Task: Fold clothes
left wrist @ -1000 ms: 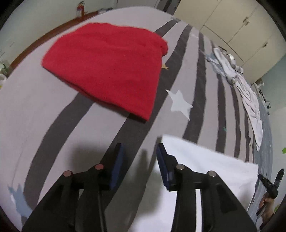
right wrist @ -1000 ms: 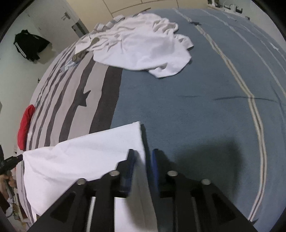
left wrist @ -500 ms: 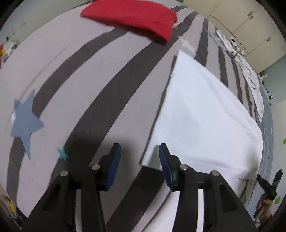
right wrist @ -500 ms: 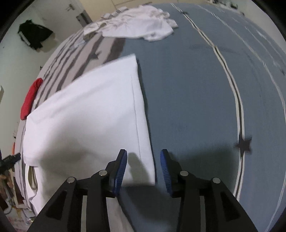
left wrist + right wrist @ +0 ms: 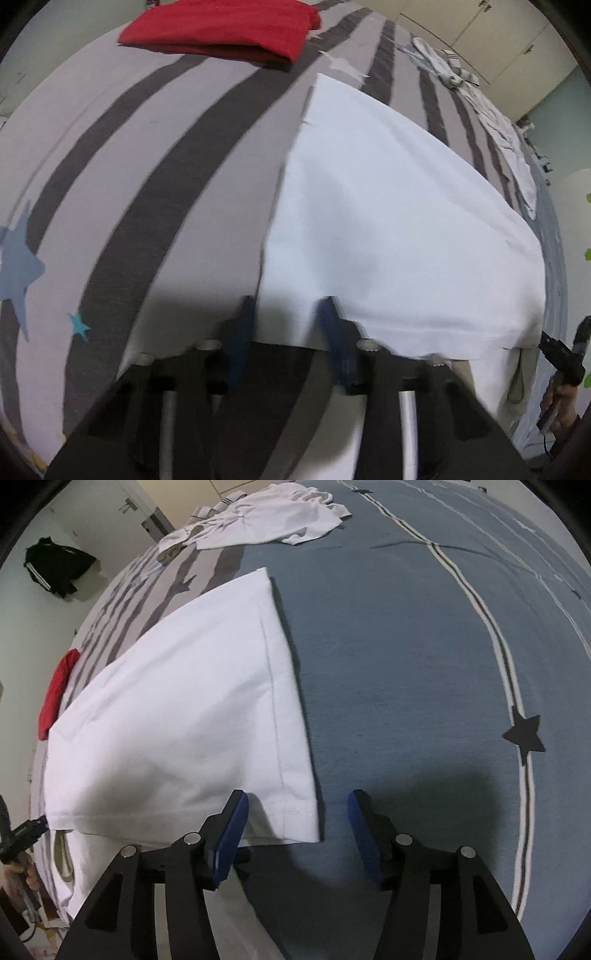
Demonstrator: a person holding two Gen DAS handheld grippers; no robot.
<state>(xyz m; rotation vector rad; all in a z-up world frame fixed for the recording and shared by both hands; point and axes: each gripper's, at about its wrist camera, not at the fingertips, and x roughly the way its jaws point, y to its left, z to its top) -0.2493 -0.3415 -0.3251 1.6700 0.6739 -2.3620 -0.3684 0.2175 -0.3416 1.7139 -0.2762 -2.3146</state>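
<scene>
I had both grippers low over the bed (image 5: 406, 646). The white garment (image 5: 388, 221) lay folded flat across the grey-striped and blue halves. Left gripper (image 5: 286, 325): fingers apart, straddling its near left corner. Right gripper (image 5: 297, 819): fingers wide apart around the near right corner. The red garment (image 5: 225, 26) lay folded well beyond.
</scene>
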